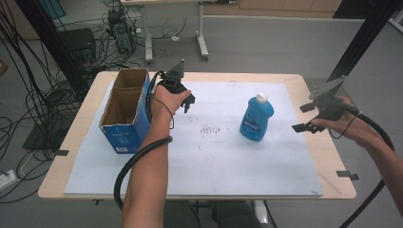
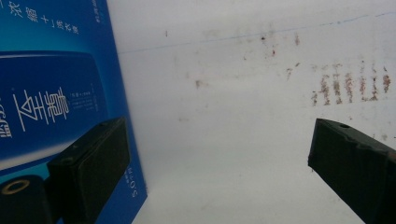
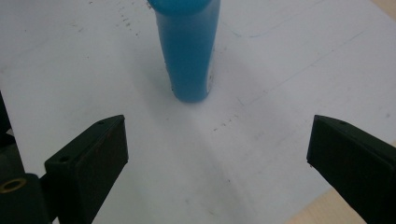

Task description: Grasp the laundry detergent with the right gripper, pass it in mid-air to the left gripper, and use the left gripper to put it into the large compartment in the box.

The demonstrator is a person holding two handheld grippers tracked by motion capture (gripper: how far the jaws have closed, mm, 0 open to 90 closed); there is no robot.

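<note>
A blue bottle with a white cap stands upright on the white mat, right of centre. In the right gripper view the bottle rises ahead of the open jaws. My right gripper is open, held to the bottle's right near the mat's right edge, clear of it. An open blue cardboard box sits at the left of the mat. My left gripper is open just right of the box, and its view shows the box's printed blue side close beside one jaw.
Reddish-brown smudges mark the mat's middle. The wooden table shows bare around the mat. Beyond the table's far edge stand a desk frame and tangled cables on the floor.
</note>
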